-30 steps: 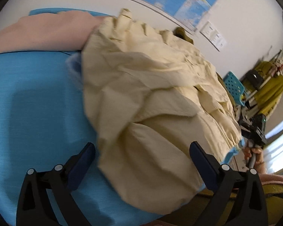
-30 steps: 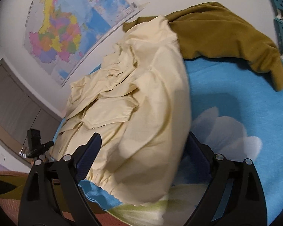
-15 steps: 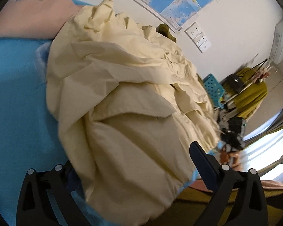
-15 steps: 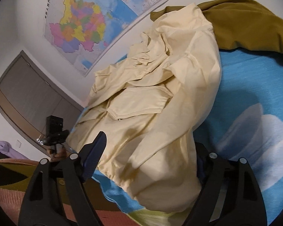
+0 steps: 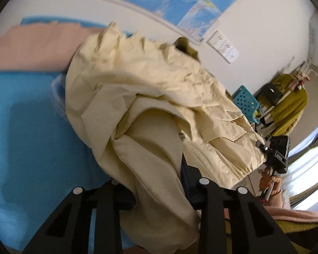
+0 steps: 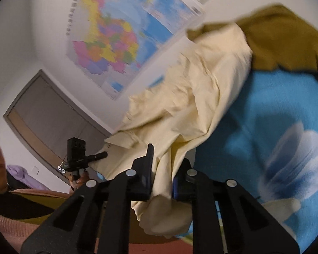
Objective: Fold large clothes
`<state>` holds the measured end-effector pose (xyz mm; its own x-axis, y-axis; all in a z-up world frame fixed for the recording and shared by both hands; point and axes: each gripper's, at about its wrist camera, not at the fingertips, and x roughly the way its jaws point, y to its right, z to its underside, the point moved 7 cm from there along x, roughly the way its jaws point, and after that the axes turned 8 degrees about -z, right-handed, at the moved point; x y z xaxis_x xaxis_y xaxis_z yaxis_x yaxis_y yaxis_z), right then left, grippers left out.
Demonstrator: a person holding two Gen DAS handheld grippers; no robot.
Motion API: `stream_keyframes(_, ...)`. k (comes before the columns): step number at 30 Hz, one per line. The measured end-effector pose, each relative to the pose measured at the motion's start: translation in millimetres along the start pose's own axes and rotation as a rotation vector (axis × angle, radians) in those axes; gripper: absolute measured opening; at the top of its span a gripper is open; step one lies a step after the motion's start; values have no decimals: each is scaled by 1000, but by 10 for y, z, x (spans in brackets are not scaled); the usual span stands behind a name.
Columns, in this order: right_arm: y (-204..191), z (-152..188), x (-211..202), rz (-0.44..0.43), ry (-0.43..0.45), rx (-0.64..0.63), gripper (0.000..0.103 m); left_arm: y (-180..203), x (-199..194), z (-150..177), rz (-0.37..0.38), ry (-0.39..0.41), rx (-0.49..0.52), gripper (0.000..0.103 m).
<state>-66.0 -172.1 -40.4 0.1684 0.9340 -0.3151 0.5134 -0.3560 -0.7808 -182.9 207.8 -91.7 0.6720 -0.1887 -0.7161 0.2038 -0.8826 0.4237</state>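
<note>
Cream jacket [image 5: 150, 97] crumpled on blue bed sheet [image 5: 31, 127], near edge lifted off it. Left tongs [image 5: 159, 180] closing, jacket hem bunched between the 2 fingers, pads pressing cloth. Right tongs [image 6: 162, 169] closing too, nearly together, pinching a fold of the same jacket [image 6: 190, 97], loose end hanging below the fingers. Olive garment [image 6: 286, 42] behind jacket, partly under it. Pink garment [image 5: 31, 48] at far left of bed. Map [image 6: 120, 36] on wall behind. Views blurred. Other tongs and holding hand [image 5: 271, 180] visible at jacket's right corner.
</note>
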Motion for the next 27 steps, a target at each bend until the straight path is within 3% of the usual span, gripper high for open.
stream_keyframes(3,-297,-70,-182,-53,57,-39,13,50,-268,-25,42,37,20,28)
stream_keyframes(6,-431,-46,-330,-53,98,-63,12,-49,-419,2,93,49,-20,28)
stream_keyframes(12,-358,-56,-257,-56,128,-1,6,-215,-262,40,116,-19,-76,28)
stream_keyframes(20,-360,-541,-189,-85,228,2,5,-154,-355,-337,123,-11,-74,28)
stream_keyframes(27,-392,-996,-31,-95,227,-27,5,-104,-335,-827,113,-25,-49,29)
